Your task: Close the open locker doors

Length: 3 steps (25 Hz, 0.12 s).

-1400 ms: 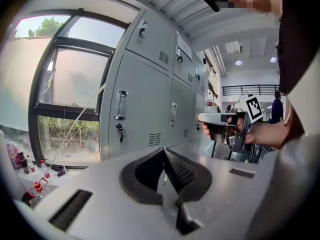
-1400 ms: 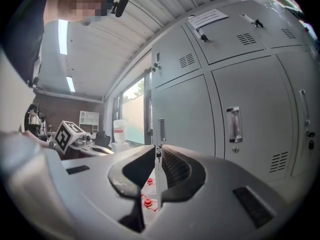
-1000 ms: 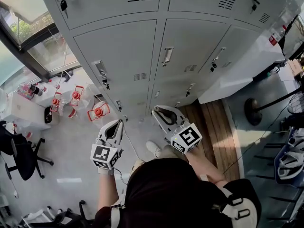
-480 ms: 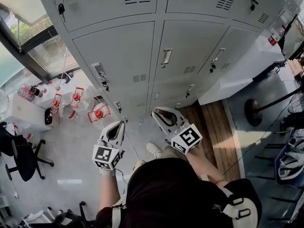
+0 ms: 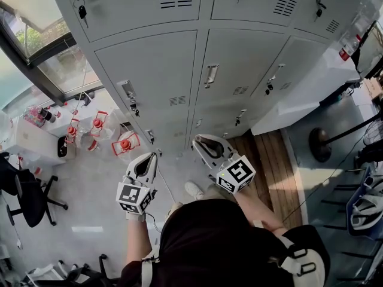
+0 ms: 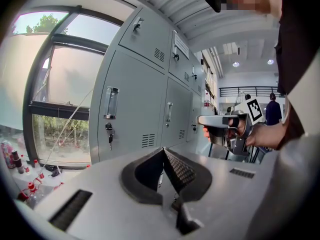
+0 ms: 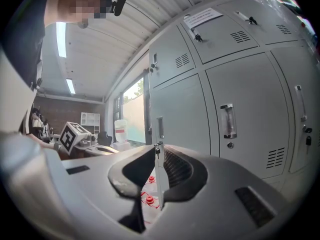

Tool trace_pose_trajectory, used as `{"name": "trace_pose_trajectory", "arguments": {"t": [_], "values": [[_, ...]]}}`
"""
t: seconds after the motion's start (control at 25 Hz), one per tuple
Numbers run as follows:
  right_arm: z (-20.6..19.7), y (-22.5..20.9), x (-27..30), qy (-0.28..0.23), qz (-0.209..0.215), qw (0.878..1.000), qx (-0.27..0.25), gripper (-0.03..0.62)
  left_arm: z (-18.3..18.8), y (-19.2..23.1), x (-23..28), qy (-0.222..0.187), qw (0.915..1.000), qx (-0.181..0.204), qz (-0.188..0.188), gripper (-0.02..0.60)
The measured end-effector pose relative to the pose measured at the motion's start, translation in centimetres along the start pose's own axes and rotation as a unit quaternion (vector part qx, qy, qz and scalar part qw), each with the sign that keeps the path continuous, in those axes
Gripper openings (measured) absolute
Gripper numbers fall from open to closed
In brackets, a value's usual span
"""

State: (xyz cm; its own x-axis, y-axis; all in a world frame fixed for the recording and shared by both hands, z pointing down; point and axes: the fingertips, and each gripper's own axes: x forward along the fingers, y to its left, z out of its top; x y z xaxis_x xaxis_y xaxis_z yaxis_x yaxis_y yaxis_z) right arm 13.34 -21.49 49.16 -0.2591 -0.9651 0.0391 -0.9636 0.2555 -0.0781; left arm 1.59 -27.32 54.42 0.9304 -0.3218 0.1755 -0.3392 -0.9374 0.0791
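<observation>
The left gripper [image 6: 162, 155] has its jaws drawn together at the tips with nothing between them. Its dark pads [image 6: 183, 171] are cross-hatched, set in a smooth pale-grey shell. The right gripper [image 7: 158, 151] is likewise closed to a thin slit and holds nothing; through the slit only the floor shows. Each carries a white cube with black square markers, the left cube [image 5: 133, 197] and the right cube [image 5: 237, 174]. Both grippers point at the lockers [image 5: 263, 5] without touching them.

The lockers stand straight ahead, a bank of matt grey sheet-metal boxes in rows. Every locker door [image 5: 152, 67] in view lies flush in its frame. The doors are flat rectangles with slotted vents [image 5: 177, 100], an upright metal handle [image 5: 210, 75] and keys [image 5: 133, 105] hanging from a lock. To the left, red-capped clear jugs [image 5: 124, 142] stand on the pale floor below a dark-framed window [image 5: 36, 37].
</observation>
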Motion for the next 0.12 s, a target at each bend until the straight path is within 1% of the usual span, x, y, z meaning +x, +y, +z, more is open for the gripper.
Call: {"name": "trace_pose_trajectory", "arguments": {"t": [0.12], "values": [[-0.02, 0.06, -0.02, 0.000, 0.002, 1.000, -0.001, 0.052, -0.03, 0.00, -0.01, 0.000, 1.0000, 0.000, 0.001, 0.009]]}}
